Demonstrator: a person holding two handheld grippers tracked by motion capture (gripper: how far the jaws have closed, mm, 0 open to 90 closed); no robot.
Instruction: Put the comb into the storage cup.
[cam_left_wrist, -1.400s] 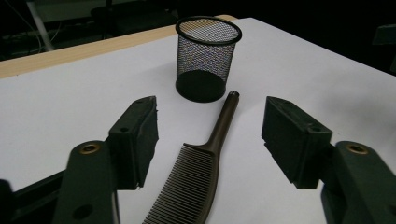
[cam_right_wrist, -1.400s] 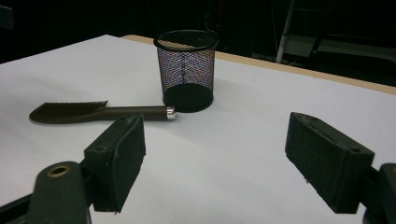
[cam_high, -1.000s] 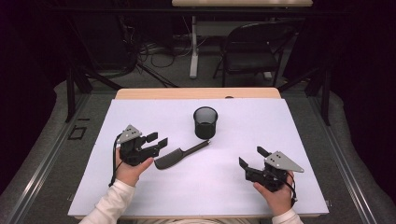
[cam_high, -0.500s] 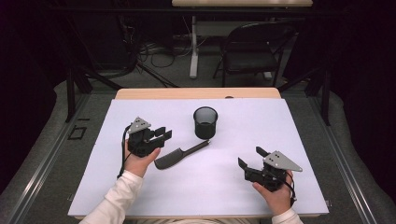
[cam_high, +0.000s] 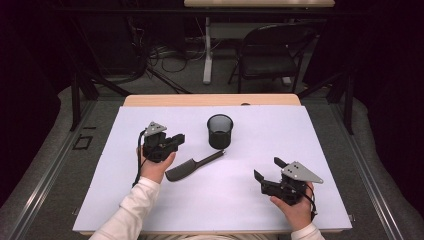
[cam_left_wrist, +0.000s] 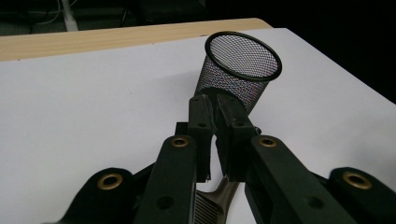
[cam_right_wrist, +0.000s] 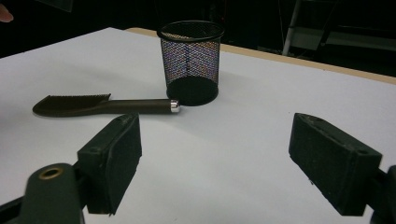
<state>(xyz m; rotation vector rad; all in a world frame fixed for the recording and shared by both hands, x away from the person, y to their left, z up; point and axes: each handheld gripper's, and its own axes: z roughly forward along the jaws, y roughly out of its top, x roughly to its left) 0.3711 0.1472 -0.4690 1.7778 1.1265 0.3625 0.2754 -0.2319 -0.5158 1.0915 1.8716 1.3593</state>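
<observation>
A black mesh cup (cam_high: 220, 131) stands upright at the middle of the white table cover. In front of it lies a dark comb (cam_high: 192, 167) with its handle tip near the cup's base. My left gripper (cam_high: 179, 139) hovers just left of the cup, above the comb's toothed end (cam_left_wrist: 212, 203), and points at the cup (cam_left_wrist: 243, 70). Its jaws have just been closing and now stand shut with nothing between them (cam_left_wrist: 214, 100). My right gripper (cam_high: 267, 169) rests at the front right, wide open and empty (cam_right_wrist: 233, 158), facing the comb (cam_right_wrist: 100, 106) and the cup (cam_right_wrist: 190, 60).
The white cover (cam_high: 300, 140) lies over a wooden table whose far edge (cam_high: 210, 100) shows behind it. A folding chair (cam_high: 270, 55) and cables stand on the dark floor beyond the table.
My left gripper has moved right and away from the person, toward the cup, and its jaws have closed from open to shut. The right gripper, comb and cup have stayed put.
</observation>
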